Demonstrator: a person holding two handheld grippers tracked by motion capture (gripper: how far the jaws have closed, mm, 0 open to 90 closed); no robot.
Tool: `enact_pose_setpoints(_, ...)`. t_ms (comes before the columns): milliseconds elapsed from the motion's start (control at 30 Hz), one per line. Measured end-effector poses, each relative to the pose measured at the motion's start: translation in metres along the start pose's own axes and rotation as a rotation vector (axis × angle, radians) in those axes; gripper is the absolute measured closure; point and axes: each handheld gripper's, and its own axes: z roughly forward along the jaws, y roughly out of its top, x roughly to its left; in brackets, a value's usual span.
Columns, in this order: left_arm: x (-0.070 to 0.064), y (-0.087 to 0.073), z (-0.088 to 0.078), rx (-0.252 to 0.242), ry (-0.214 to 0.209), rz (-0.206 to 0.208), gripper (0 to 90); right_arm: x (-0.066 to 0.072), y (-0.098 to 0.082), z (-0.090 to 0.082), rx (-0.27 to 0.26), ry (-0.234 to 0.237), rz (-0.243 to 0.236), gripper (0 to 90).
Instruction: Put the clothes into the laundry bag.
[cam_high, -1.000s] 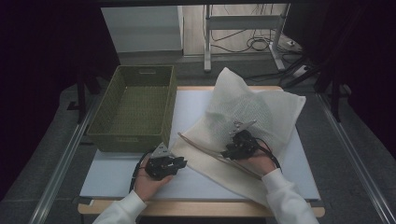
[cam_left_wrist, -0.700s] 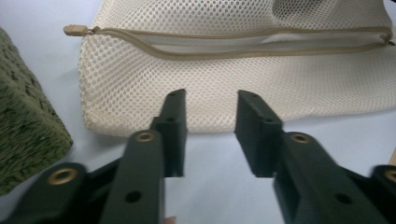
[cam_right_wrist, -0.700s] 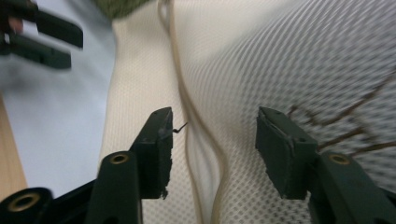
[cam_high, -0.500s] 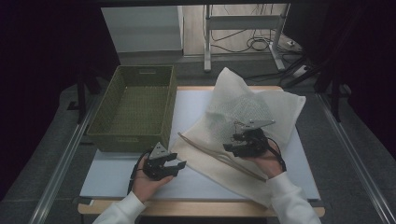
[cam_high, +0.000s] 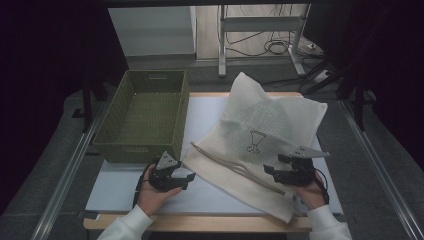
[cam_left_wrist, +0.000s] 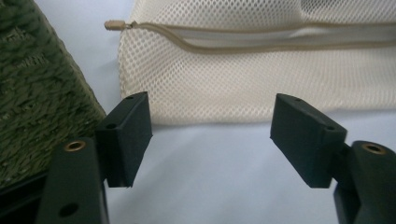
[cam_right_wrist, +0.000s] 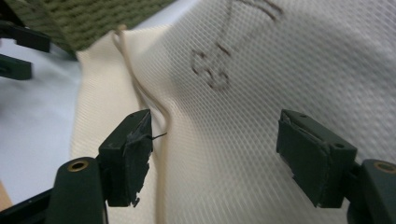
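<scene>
Mesh bag (cam_high: 260, 145) released | left gripper (cam_high: 176, 176) jaws just opening, empty | right gripper (cam_high: 283, 169) likewise

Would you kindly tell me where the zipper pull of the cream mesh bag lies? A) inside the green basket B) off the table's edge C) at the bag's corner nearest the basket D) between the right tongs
C: the left gripper view shows the zipper pull at the mesh bag corner beside the green basket.
</scene>
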Motion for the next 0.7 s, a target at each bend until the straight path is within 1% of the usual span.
enact_pose_setpoints(67,0.001,-0.003,-0.002,0.008,0.006,0.003,26.4,-0.002,-0.011,-0.004,-0.007,-0.009,0.007,26.1)
enact_pose_setpoints(100,0.001,-0.004,-0.004,0.01,0.009,0.004,25.9,-0.002,-0.016,-0.006,-0.011,-0.016,0.002,25.8)
enact_pose_setpoints(200,0.006,-0.011,-0.011,0.012,0.027,-0.006,24.3,-0.003,-0.024,-0.008,-0.009,-0.027,-0.01,24.3)
enact_pose_setpoints(233,0.007,-0.014,-0.014,0.013,0.036,-0.009,23.9,-0.004,-0.025,-0.009,-0.01,-0.027,-0.005,24.1)
enact_pose_setpoints(300,0.011,-0.019,-0.018,0.014,0.045,-0.019,23.7,-0.005,-0.027,-0.009,-0.017,-0.029,0.005,24.2)
enact_pose_setpoints(367,0.015,-0.022,-0.022,0.011,0.053,-0.029,23.4,-0.002,-0.027,-0.011,-0.04,-0.052,-0.013,24.9)
enact_pose_setpoints(433,0.018,-0.022,-0.023,0.001,0.059,-0.038,23.4,-0.001,-0.026,-0.013,-0.05,-0.05,-0.022,24.9)
enact_pose_setpoints(700,0.02,-0.02,-0.024,-0.006,0.065,-0.036,22.9,-0.003,-0.027,-0.014,-0.047,-0.064,-0.011,24.9)
